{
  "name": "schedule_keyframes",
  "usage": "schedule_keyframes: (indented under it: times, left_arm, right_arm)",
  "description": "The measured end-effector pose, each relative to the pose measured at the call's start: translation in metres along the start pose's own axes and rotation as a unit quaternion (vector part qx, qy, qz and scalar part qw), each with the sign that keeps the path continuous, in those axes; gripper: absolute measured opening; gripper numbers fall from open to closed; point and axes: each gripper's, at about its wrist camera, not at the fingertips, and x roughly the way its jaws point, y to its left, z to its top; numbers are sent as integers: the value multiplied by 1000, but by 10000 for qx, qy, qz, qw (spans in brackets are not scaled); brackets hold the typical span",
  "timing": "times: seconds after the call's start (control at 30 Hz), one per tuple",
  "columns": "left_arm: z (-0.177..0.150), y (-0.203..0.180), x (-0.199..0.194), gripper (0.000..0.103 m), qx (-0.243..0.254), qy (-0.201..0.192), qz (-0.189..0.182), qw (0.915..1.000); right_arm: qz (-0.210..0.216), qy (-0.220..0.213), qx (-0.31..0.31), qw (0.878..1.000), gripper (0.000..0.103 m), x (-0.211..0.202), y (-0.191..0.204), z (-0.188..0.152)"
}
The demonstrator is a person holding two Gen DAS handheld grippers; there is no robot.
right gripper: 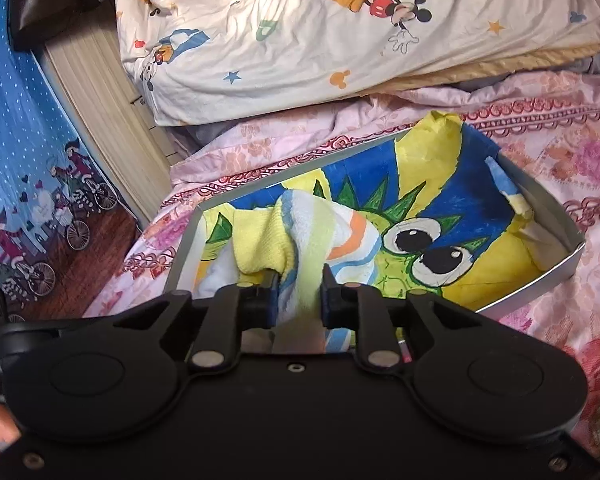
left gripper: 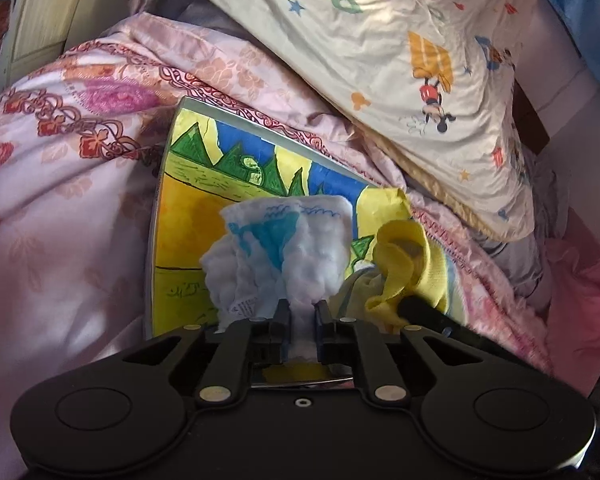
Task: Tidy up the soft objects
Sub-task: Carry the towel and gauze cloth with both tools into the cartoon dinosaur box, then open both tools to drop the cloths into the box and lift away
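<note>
Black left tongs (left gripper: 300, 312) sit lowest in the left wrist view, their two fingers pinched on the bottom edge of a crumpled white quilted cloth with a turquoise print (left gripper: 284, 252). That cloth bunches up straight ahead of the fingertips, over the inside of a shallow grey-walled box lined with a painted yellow, blue and green cartoon picture (left gripper: 228, 168). Just right of the white cloth, also over the box, hangs a soft yellow fabric piece with white, blue and orange stripes (left gripper: 404, 264); a black finger of the right tongs reaches into it from the lower right.

From the right wrist view, the right tongs (right gripper: 300, 292) are clamped on this striped yellow fabric (right gripper: 300, 232), which rises between the fingers and drapes forward over the near left part of the box (right gripper: 556, 268).

Around the box on every side lies a pink floral quilt (left gripper: 60, 184) on the bed. Beyond the box's far side rests a cream pillow printed with cartoon mice and stars (right gripper: 300, 40). Left of the box, past the quilt's edge, hangs a blue dotted curtain with bicycle riders (right gripper: 28, 152).
</note>
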Motion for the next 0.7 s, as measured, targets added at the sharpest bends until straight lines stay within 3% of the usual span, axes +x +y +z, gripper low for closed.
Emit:
schedule_keyframes:
  times: [0.17,0.3,0.43,0.57,0.63,0.7]
  left_arm:
    - [1,-14,-13,21,76,-81,55,9999]
    - [1,-25,-25,39,48,-131,20,9999]
    - [1,-37,-42,48,101,-223,45,9997]
    - [1,-52,-68,57,290,-463,119,9984]
    - [-1,-61,-85,66,431,-651,153,9968]
    - [-6,-70,-103,69,584,-868,191,9943]
  right_arm:
    - [-172,-3,-300,9994,26,-23,12,2]
    - [-292,-58,-404,9987,42,-39,18,9]
    - [-448,-159,-519,9975,51,-56,24,20]
    - [-590,-419,-753,9945,74,-79,34,29]
    - [-607,-528,-799,9936,75,-92,36,31]
    - [-610,-626,-822,9928,82,-105,36,33]
